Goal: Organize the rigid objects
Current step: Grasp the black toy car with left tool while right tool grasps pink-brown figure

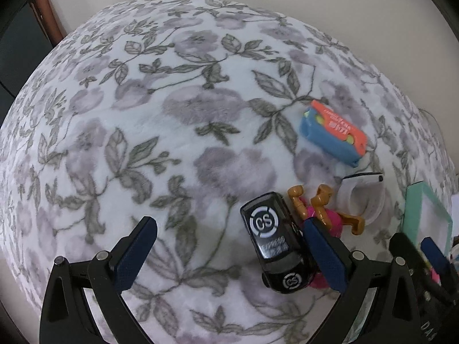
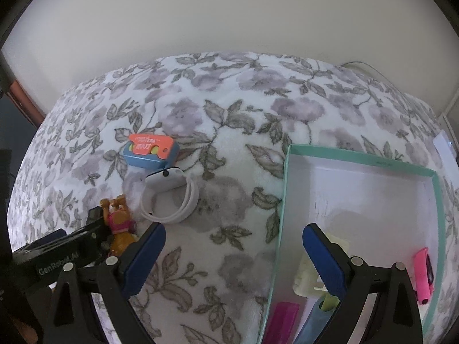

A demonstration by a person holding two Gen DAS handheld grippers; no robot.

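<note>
The left gripper (image 1: 229, 250) hangs over a floral blanket (image 1: 172, 114), fingers spread wide and gripping nothing. A black gadget with a "CS" logo (image 1: 271, 238) lies against the inside of its right finger (image 1: 324, 255). Right behind that finger, at about 1 o'clock from the gadget, sits a pink and tan toy figure (image 1: 324, 212), touching it. Further out toward 1 o'clock rests a white coiled cable with its charger (image 1: 364, 195), and past that a blue and orange box (image 1: 334, 132), well apart from the fingers.

Over on the right wrist camera, the right gripper (image 2: 233, 258) is open too and empty, straddling the near left wall of a mint-edged tray (image 2: 358, 157) that fills the 3 o'clock side. Inside the tray: a pink band (image 2: 424, 275) against the right wall, a cream plastic piece (image 2: 308, 275) under the right finger, a magenta block (image 2: 282, 321) and a pale blue and green item (image 2: 318, 315) at the near edge. The far half of the tray floor is bare white. The box, cable and toy lie out at 10 o'clock, outside the tray.
</note>
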